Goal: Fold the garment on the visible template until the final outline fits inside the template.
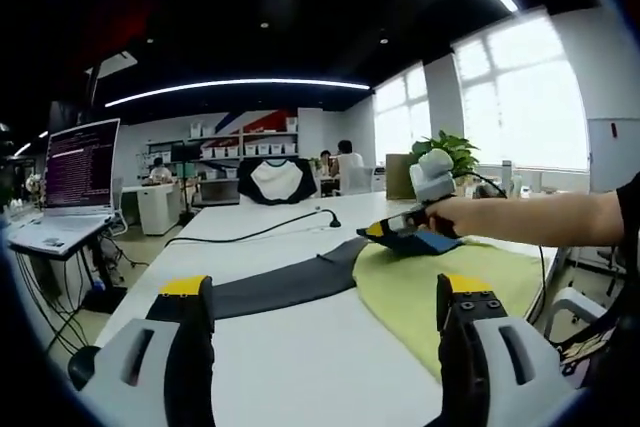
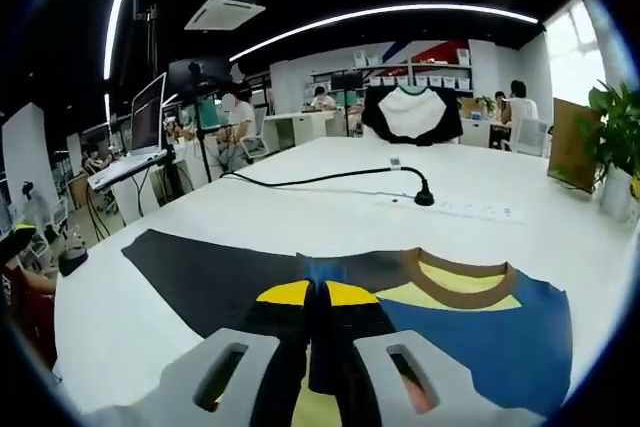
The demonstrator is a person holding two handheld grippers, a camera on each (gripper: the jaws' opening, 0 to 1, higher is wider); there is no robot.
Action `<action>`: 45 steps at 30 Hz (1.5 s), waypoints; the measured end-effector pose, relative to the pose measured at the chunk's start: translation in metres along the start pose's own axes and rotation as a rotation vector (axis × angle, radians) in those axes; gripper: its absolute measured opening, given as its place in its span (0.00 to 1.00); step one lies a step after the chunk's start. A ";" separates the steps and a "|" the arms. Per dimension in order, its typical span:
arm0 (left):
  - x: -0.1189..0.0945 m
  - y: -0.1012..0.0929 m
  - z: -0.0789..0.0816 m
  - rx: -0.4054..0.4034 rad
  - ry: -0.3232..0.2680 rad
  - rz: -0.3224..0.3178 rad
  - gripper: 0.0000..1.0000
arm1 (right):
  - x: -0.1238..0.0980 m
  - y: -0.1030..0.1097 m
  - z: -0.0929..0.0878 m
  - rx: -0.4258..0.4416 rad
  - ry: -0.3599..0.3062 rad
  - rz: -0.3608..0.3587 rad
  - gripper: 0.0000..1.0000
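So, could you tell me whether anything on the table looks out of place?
Nothing stands out. The yellow, blue and grey T-shirt lies on the white table, the right tool shut on its fabric; the black power cable runs clear behind it.

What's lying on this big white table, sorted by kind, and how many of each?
Garments being folded: 1, the yellow, blue and dark shirt
Cables: 1, black cable
Power strips: 1, white strip
Potted plants: 1
Cardboard boxes: 1
Total: 5

Garment [image 2: 440,317] yellow-blue, dark sleeve, flat on table.
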State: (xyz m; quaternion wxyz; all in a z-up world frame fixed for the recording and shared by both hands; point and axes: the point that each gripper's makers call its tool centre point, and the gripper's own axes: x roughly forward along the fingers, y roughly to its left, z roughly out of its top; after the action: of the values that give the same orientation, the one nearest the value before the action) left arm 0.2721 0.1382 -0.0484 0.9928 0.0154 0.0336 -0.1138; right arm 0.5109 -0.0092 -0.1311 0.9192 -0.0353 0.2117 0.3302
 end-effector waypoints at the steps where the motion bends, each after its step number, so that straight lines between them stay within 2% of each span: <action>1: 0.001 0.000 -0.001 -0.004 0.003 0.000 0.97 | 0.001 0.001 -0.002 0.003 -0.001 0.000 0.01; 6: 0.000 0.000 -0.003 -0.025 0.004 -0.005 0.96 | 0.011 0.003 -0.014 -0.006 0.035 -0.006 0.01; 11: -0.003 0.003 0.002 -0.022 -0.018 0.008 0.96 | 0.018 0.011 -0.021 -0.027 0.058 -0.004 0.03; 14: -0.002 0.001 -0.001 -0.014 -0.002 0.003 0.96 | 0.022 0.022 -0.025 -0.019 0.065 0.022 0.03; 17: -0.001 -0.001 0.001 -0.011 -0.022 0.001 0.95 | 0.026 0.032 -0.030 -0.040 0.087 0.045 0.03; 22: -0.001 -0.001 0.000 -0.013 -0.013 -0.004 0.95 | 0.029 0.036 -0.033 -0.022 0.097 0.065 0.03; 26: -0.001 0.003 -0.003 -0.024 -0.007 0.003 0.95 | 0.026 0.041 -0.020 -0.024 0.051 0.113 0.04; 29: 0.000 0.003 -0.005 -0.021 0.002 -0.001 0.95 | 0.020 0.042 -0.004 -0.119 -0.016 0.106 0.05; 30: 0.001 0.002 -0.006 -0.020 0.004 -0.003 0.95 | 0.018 0.043 -0.002 -0.126 -0.019 0.110 0.05; 33: 0.001 0.000 -0.007 -0.019 0.010 -0.011 0.95 | 0.011 0.042 0.009 -0.131 -0.036 0.117 0.14; 37: 0.003 0.001 -0.010 -0.018 0.020 -0.013 0.95 | 0.000 0.028 0.026 -0.161 -0.054 0.085 0.25; 41: 0.004 0.002 -0.011 -0.019 0.025 -0.014 0.95 | -0.006 0.017 0.034 -0.190 -0.074 0.052 0.43; 45: 0.003 0.003 -0.010 -0.016 0.024 -0.013 0.95 | -0.014 0.006 0.032 -0.278 -0.058 0.020 0.53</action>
State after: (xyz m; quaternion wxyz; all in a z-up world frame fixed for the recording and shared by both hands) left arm 0.2746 0.1406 -0.0589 0.9916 0.0085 0.0467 -0.1199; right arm 0.5093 -0.0062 -0.0961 0.9079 -0.1508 0.1375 0.3662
